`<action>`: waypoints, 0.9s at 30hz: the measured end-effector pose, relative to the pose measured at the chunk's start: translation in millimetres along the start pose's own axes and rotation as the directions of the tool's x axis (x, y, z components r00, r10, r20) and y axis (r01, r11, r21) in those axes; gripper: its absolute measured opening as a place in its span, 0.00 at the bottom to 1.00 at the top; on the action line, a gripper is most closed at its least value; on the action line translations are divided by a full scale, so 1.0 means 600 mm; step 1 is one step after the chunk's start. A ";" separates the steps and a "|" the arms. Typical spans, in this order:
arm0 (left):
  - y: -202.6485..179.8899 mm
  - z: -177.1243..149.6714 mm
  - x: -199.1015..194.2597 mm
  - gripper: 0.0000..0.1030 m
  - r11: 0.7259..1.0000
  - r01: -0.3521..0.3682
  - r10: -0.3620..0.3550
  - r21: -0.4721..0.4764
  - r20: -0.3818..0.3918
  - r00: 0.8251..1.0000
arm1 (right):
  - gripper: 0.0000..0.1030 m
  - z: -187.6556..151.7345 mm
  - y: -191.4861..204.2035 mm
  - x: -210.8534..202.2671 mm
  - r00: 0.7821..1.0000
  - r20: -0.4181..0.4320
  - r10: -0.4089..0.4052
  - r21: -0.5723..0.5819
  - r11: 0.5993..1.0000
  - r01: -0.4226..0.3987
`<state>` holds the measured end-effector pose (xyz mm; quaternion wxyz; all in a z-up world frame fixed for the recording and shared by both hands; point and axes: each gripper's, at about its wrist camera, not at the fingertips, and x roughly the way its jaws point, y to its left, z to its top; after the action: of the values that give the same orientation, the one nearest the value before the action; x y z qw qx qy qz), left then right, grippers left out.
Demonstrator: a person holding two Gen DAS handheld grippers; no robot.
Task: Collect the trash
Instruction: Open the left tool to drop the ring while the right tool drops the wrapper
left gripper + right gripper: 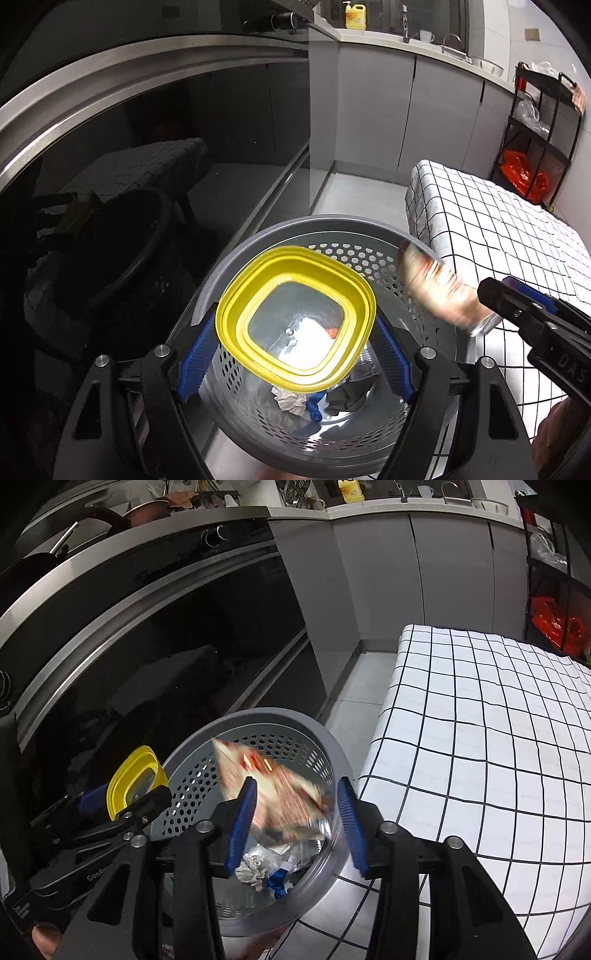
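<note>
A grey perforated bin stands on the floor beside the checked table. My left gripper hangs over its mouth, shut on a yellow-rimmed clear lid that spans its blue pads. My right gripper is over the bin's right side with its jaws apart. A pink-and-red snack wrapper shows as a blur between and ahead of those jaws, above the bin. Crumpled white paper and a blue scrap lie at the bottom.
A table under a black-and-white checked cloth is close on the right. A dark glass oven front fills the left. Grey cabinets stand behind, and a black rack with an orange bag at the far right.
</note>
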<state>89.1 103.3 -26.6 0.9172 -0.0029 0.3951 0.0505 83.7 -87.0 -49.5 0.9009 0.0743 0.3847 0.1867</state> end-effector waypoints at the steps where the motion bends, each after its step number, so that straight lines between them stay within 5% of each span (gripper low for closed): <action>1: 0.000 -0.001 -0.002 0.75 1.000 -0.001 0.001 0.001 0.002 1.000 | 0.51 -0.001 0.000 -0.003 1.000 0.007 -0.002 0.002 1.000 0.002; 27: 0.033 -0.015 -0.054 0.86 0.999 -0.006 0.009 -0.038 0.080 0.997 | 0.57 -0.025 0.014 -0.046 0.998 0.052 -0.042 0.007 0.999 0.042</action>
<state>58.2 119.9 -8.7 0.9319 -0.0166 0.3572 0.0617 53.1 -90.3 -39.1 0.9141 0.0736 0.3632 0.1648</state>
